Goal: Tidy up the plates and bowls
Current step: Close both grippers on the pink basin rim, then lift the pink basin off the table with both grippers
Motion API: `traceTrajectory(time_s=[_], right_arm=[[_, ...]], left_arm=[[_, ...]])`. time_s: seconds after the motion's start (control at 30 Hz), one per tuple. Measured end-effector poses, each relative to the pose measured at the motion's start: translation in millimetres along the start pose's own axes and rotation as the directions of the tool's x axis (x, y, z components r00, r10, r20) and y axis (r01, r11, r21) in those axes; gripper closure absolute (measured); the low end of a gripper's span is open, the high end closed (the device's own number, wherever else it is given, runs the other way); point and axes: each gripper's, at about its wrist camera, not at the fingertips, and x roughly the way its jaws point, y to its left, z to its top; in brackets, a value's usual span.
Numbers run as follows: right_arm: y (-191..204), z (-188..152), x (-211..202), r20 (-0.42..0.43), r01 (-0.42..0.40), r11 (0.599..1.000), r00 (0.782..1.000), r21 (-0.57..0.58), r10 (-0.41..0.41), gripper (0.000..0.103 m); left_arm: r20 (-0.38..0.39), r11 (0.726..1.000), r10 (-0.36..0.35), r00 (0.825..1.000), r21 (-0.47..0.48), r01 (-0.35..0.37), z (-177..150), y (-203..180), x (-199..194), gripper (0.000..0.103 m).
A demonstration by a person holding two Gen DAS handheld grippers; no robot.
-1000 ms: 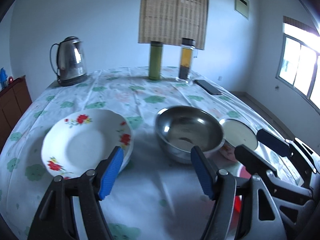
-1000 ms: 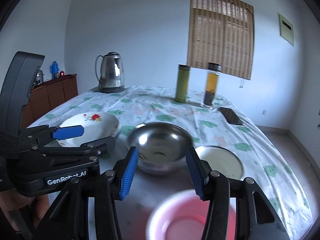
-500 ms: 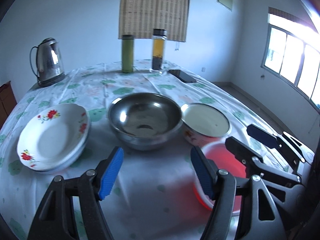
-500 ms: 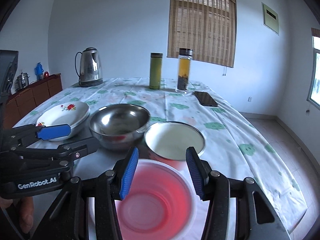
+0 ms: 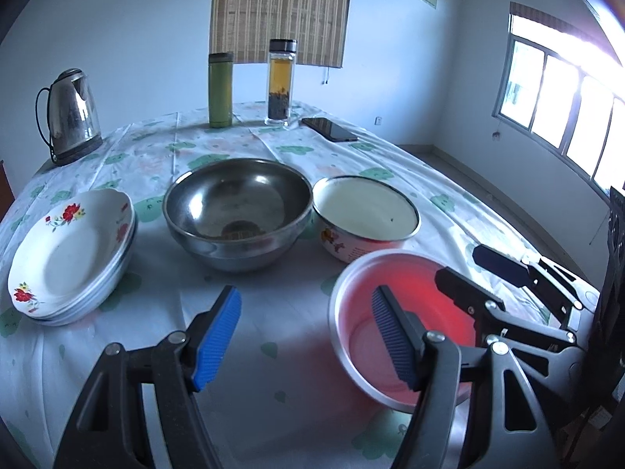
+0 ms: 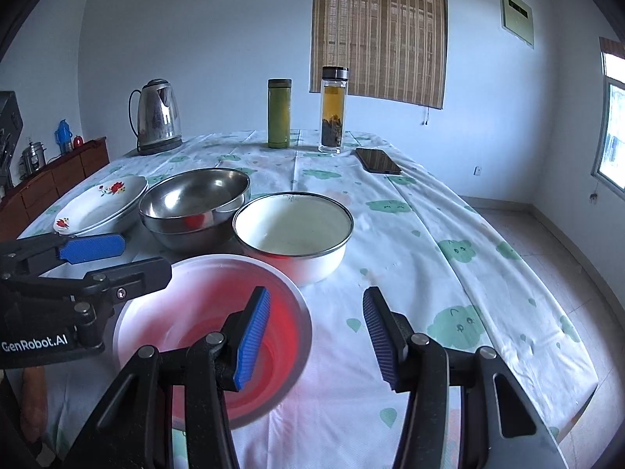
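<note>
A stack of white floral plates [image 5: 66, 250] [image 6: 103, 207] sits at the left of the table. Beside it stand a steel bowl [image 5: 236, 211] [image 6: 195, 205], a white enamel bowl [image 5: 365, 217] [image 6: 293, 230] and, nearest, a pink-red bowl [image 5: 394, 320] [image 6: 211, 332]. My left gripper [image 5: 304, 336] is open and empty above the cloth, its right finger over the pink-red bowl's left rim. My right gripper [image 6: 316, 336] is open and empty, its left finger over that bowl's right rim. Each gripper shows in the other's view, the left [image 6: 113, 258] and the right [image 5: 480, 273].
A kettle [image 5: 72, 111], a green flask [image 5: 220, 90], a glass tea bottle [image 5: 279, 82] and a phone [image 5: 330, 129] stand at the far end of the cloth-covered table [image 5: 273, 351]. The table's right edge drops to the floor [image 6: 547, 234]. A wooden cabinet [image 6: 50, 183] stands left.
Both grippers have pulled back toward the table's near edge and swung right. The pink-red bowl has come fully into view under them. Both stay open.
</note>
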Motion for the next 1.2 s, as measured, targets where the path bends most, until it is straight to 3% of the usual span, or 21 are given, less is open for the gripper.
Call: traceTrajectory(time_s=[0.17, 0.33, 0.43, 0.57, 0.73, 0.8, 1.2], right_arm=[[-3.0, -5.0, 2.1, -0.018, -0.016, 1.0, 1.0, 0.002, 0.016, 0.051], [-2.9, -10.0, 3.9, -0.027, -0.026, 1.0, 0.999, 0.008, 0.026, 0.051], [-3.0, -11.3, 5.4, -0.03, -0.032, 0.999, 0.999, 0.011, 0.032, 0.064], [-2.2, -13.5, 7.5, -0.032, -0.042, 0.999, 0.999, 0.014, 0.043, 0.071], [3.1, -13.2, 6.0, -0.017, -0.075, 0.997, 0.997, 0.02, 0.075, 0.084], [3.9, -13.9, 6.4, -0.02, -0.079, 0.997, 0.997, 0.024, 0.079, 0.09], [0.9, -14.8, 7.6, -0.021, -0.101, 0.994, 0.995, 0.049, 0.102, 0.09]], left_arm=[[-0.014, 1.0, -0.006, 1.0, 0.009, 0.006, -2.7, -5.1, 2.7, 0.04], [-0.043, 1.0, -0.026, 0.999, 0.015, 0.027, -5.9, -8.7, 8.5, 0.056], [-0.06, 0.999, -0.032, 0.998, 0.015, 0.033, -8.4, -10.3, 12.7, 0.064], [-0.069, 0.999, -0.049, 0.996, 0.011, 0.05, -10.1, -11.3, 13.9, 0.065], [-0.083, 0.997, -0.074, 0.994, 0.031, 0.077, -12.4, -18.2, 15.8, 0.087], [-0.091, 0.996, -0.075, 0.993, 0.031, 0.078, -13.6, -19.0, 17.2, 0.089], [-0.083, 0.996, -0.085, 0.993, 0.001, 0.085, -11.7, -13.9, 16.7, 0.086]])
